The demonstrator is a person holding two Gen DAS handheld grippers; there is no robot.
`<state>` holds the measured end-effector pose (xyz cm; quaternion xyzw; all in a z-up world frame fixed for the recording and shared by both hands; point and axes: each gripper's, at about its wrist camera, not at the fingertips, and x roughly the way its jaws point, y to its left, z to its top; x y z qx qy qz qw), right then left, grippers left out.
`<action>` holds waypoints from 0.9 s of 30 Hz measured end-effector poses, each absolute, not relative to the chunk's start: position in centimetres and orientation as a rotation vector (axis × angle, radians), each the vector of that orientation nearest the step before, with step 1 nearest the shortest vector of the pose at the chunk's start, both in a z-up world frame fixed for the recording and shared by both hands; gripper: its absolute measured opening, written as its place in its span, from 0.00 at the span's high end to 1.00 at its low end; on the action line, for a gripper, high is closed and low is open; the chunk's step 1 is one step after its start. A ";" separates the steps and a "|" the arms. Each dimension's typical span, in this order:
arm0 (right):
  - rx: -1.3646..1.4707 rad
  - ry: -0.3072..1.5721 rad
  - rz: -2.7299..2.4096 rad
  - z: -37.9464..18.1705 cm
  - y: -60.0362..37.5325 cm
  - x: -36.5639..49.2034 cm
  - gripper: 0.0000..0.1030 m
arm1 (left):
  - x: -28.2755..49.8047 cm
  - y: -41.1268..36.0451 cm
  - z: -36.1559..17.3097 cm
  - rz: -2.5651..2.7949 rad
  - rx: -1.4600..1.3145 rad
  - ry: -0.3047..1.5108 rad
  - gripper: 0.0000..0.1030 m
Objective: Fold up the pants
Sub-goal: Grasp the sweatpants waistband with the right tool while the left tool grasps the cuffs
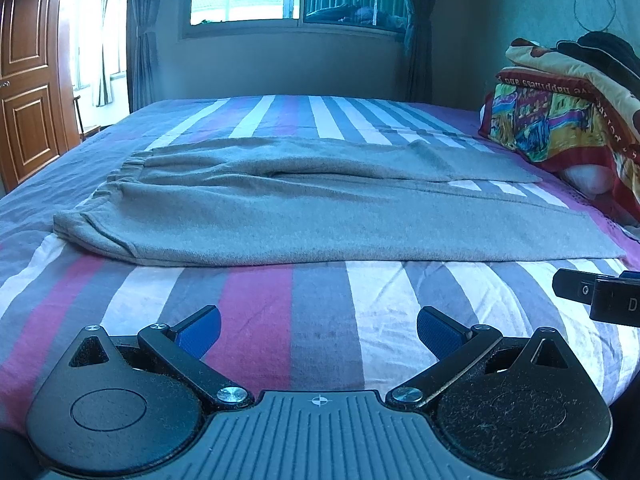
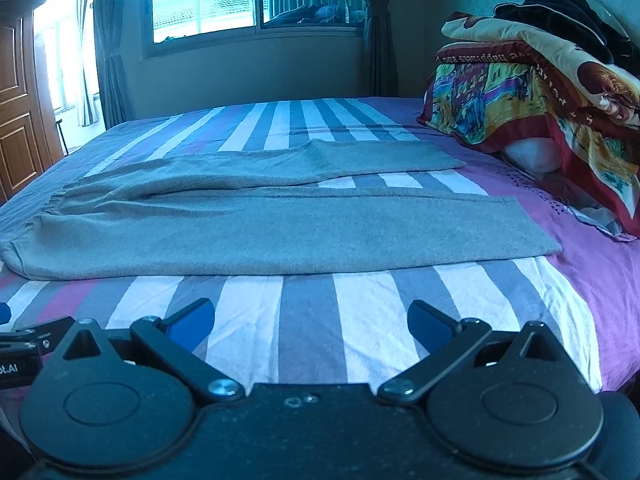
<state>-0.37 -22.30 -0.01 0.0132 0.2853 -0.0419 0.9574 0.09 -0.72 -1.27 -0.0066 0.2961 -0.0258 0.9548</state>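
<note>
On the near side of the striped bed sheet (image 1: 280,320), both tools are hovering short of the garment, with nothing between their fingers. The left gripper (image 1: 318,330) is presenting its jaws spread wide, blue pads facing inward over bare sheet; the right gripper (image 2: 311,322) is doing the same, jaws equally spread and holding nothing. This placement is judged to be a staging pose: both tools are facing the closest long edge of the cloth, so that each can descend on a separate part of that edge.

The grey soft-knit pants (image 1: 320,224) are lying flat across the middle of the bed, well apart from both grippers. The elastic waistband is gathering at the left, and the two legs are running to the right, toward the pile of patterned bedding (image 2: 520,92). The legs are diverging, so that a wedge of striped sheet is showing between them near the hems. The fabric is looking smooth, with a shallow ridge at the crotch. No fold is yet made; bringing one leg over the other is judged the first step.
</note>
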 end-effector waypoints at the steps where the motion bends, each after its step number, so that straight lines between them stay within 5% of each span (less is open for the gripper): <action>1: 0.029 0.581 -0.082 -0.1 -22.3 -0.3 0.00 | 0.2 -0.7 -1.3 -0.052 -0.014 0.603 0.00; 13: 0.013 0.504 0.142 2.5 -22.5 3.9 0.00 | 8.1 6.9 0.0 -0.109 -0.139 0.595 0.00; 24: -0.151 0.562 0.410 5.4 -20.2 24.6 0.05 | 27.8 23.5 2.3 -0.064 -0.145 0.564 0.00; 25: -0.155 0.578 0.436 5.2 -19.7 26.6 0.07 | 29.8 24.4 2.3 -0.058 -0.113 0.582 0.07; 26: -0.163 0.589 0.460 5.0 -19.1 28.5 0.09 | 31.8 25.5 2.0 -0.047 -0.084 0.604 0.28; 27: -0.174 0.595 0.473 4.7 -18.4 30.3 0.12 | 33.9 26.7 1.6 -0.039 -0.076 0.640 0.39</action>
